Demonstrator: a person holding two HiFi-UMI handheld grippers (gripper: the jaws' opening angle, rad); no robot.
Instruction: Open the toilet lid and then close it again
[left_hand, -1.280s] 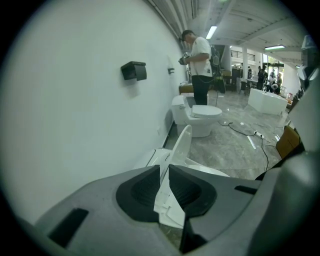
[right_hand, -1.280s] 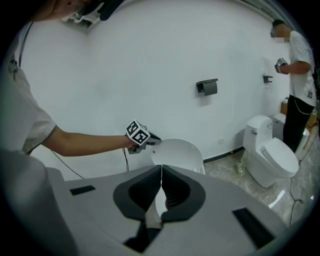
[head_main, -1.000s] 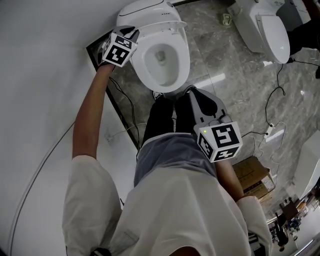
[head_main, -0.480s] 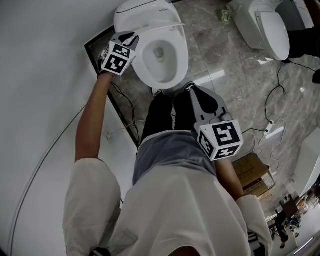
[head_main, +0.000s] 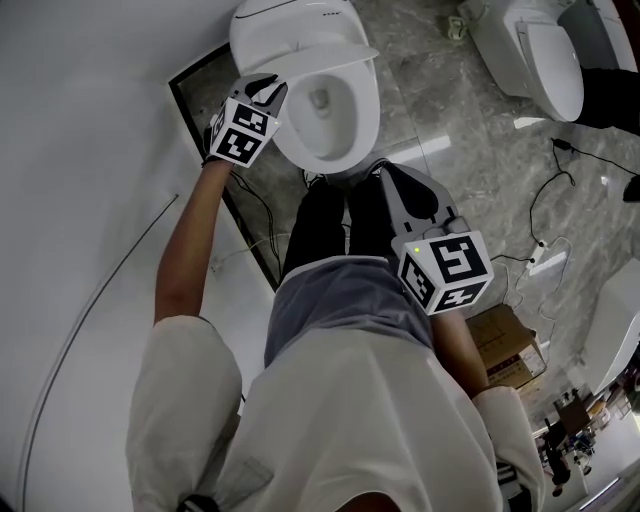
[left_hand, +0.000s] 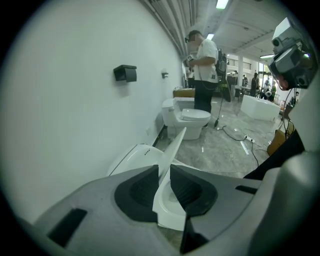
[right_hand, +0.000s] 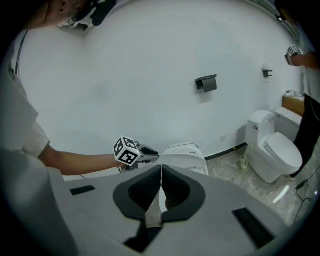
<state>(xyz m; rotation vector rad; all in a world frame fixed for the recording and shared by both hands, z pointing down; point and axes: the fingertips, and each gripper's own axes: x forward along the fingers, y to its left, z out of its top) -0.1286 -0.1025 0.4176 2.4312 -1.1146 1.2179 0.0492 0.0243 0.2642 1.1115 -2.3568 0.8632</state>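
Note:
A white toilet (head_main: 325, 110) stands against the wall, its bowl uncovered. Its lid (head_main: 300, 40) is part raised and leans over the back of the bowl. My left gripper (head_main: 268, 90) is at the lid's left edge. In the left gripper view the thin lid (left_hand: 172, 147) runs between the two pads (left_hand: 145, 190) and fills the gap, while the jaws of the left gripper (left_hand: 164, 172) are opening. My right gripper (head_main: 388, 178) hangs shut and empty in front of the toilet, above the person's legs. The right gripper view shows its pads (right_hand: 161, 172) closed together, and beyond them the left gripper (right_hand: 150, 153) at the lid (right_hand: 182, 155).
A second toilet (head_main: 540, 55) stands at the upper right, and cables (head_main: 560, 180) trail over the marble floor. A cardboard box (head_main: 505, 350) lies at the right. The white wall (head_main: 90, 150) runs along the left. Another person (left_hand: 202, 70) stands farther down the room.
My left gripper has moved nearer along the toilet's left side, and the lid has tipped further over the bowl. The right gripper has stayed put.

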